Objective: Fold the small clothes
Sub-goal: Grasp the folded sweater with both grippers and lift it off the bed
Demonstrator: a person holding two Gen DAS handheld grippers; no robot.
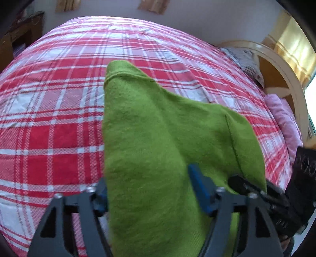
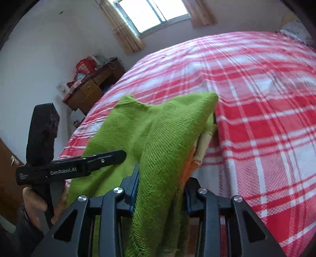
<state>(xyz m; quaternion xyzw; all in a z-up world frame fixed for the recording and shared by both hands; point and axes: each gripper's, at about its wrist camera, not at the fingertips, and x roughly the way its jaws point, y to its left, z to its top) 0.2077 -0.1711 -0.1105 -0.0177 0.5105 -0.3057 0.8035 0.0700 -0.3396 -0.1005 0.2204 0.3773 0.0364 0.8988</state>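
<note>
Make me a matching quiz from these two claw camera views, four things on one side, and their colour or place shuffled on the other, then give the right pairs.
Things
1. knitted garment
2. bedspread
3. wooden desk
4. window

Descriptions
A. red, pink and white plaid
B. green, held up between the left claw and right claw
C. high on the wall, between curtains
D. against the wall beside the bed, cluttered on top

Pairs: 1-B, 2-A, 3-D, 4-C
</note>
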